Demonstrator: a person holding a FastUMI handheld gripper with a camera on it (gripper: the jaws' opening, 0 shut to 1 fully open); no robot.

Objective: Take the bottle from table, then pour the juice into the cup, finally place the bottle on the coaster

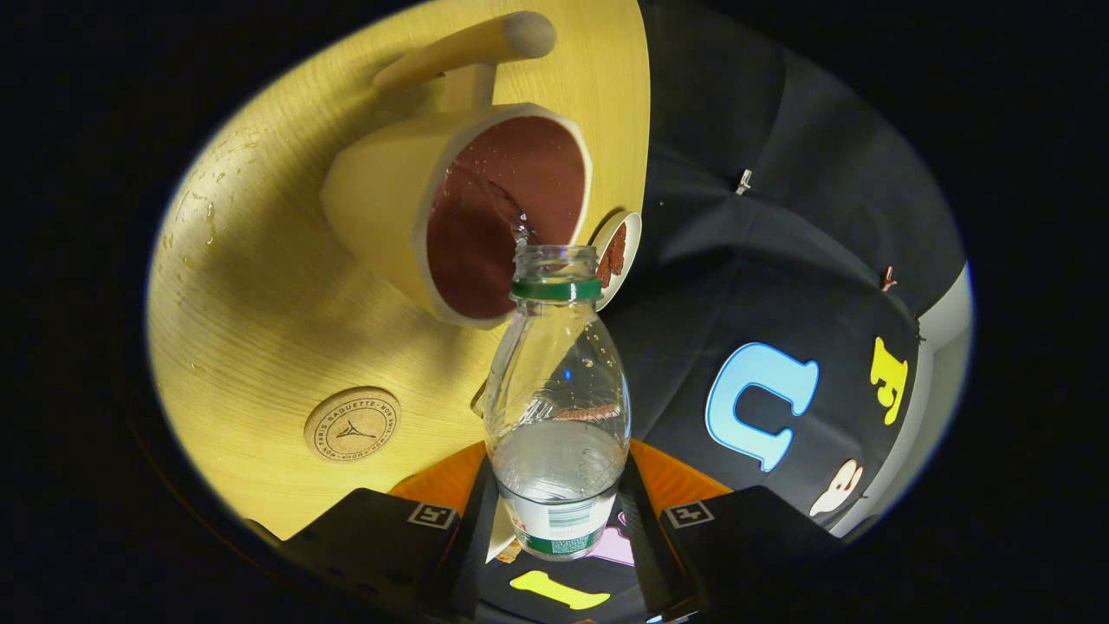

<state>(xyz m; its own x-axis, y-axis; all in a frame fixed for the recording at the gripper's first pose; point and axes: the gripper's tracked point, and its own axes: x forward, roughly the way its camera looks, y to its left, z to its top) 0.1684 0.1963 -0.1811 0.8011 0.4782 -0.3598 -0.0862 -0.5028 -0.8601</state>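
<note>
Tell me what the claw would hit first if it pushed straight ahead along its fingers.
The claw is shut on the bottle, whose open mouth leads. Straight ahead, that mouth would probably meet the cup first, at the near rim of its brown inside. Depth is unclear, so treat this as likely, not certain.

Wooden table [260, 303], cup [390, 199], coaster [352, 424], plate [617, 257]
</note>
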